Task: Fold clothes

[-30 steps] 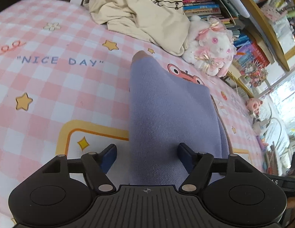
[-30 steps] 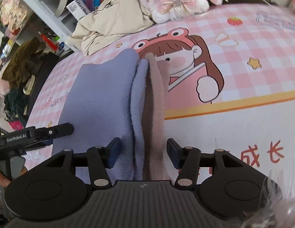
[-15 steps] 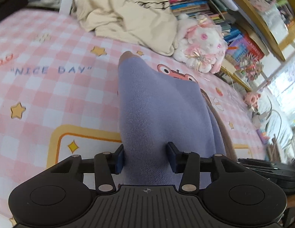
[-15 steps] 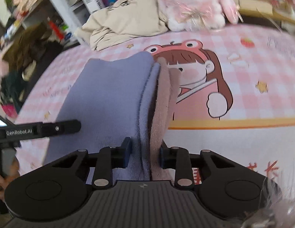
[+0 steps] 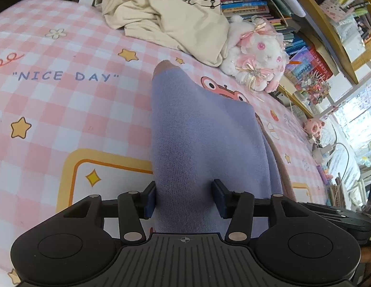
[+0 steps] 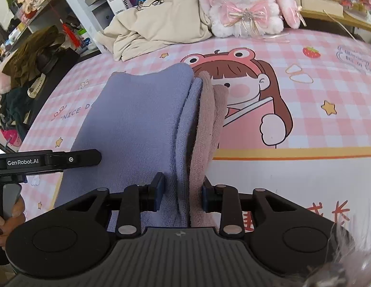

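Both claws grip the near edge of a folded lavender knit garment (image 5: 204, 143) on the pink checked bedsheet (image 5: 65, 110); the left claw (image 5: 184, 197) is pinched on its purple fold, the right claw (image 6: 183, 192) narrowly closed over purple and mauve-brown layers (image 6: 209, 124); bare sheet lies open left of the left claw and right of the right; ahead, a crumpled cream garment (image 5: 171, 19) and white plush bunny (image 6: 245, 4) line the bed's far edge.
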